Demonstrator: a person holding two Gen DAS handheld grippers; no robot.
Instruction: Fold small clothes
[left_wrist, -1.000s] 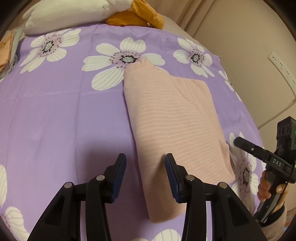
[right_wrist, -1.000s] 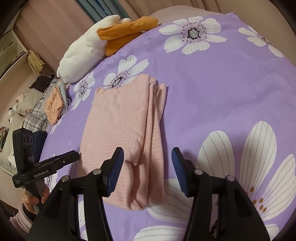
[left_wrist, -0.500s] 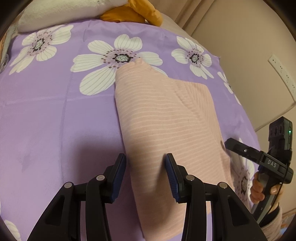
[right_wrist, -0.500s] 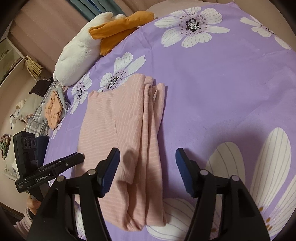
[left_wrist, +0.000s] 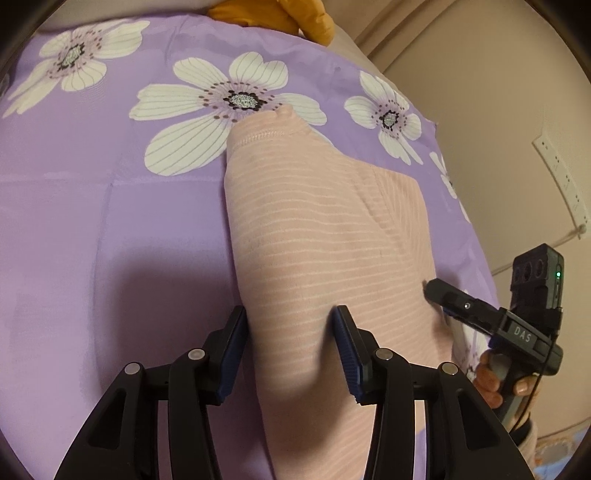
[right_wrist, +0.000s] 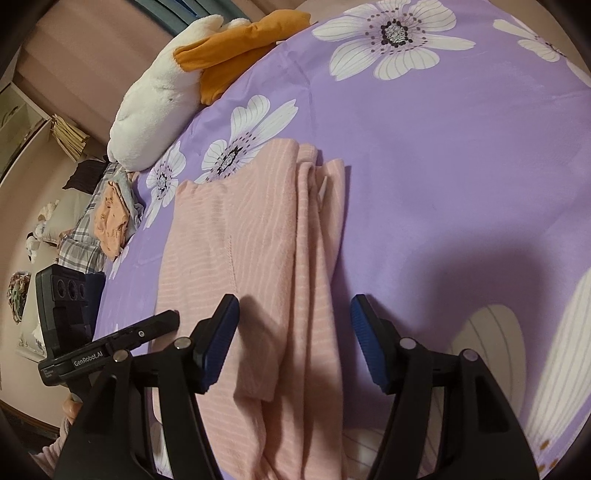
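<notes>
Pink striped garment (left_wrist: 317, 258) on purple floral bedsheet (left_wrist: 110, 229), left hand-held gripper (left_wrist: 290, 325) spread over it, right hand-held gripper (right_wrist: 293, 314) spread wide above its edge

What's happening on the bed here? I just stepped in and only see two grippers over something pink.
A person holds a gripper in each hand over a pink striped garment lying partly folded on a purple flowered bedspread. The left gripper is open, its fingers straddling the garment's near left edge. The right gripper is open too, poised over the layered folds on the opposite edge. Neither has closed on the cloth. A white and orange plush toy lies at the bed's far end.
</notes>
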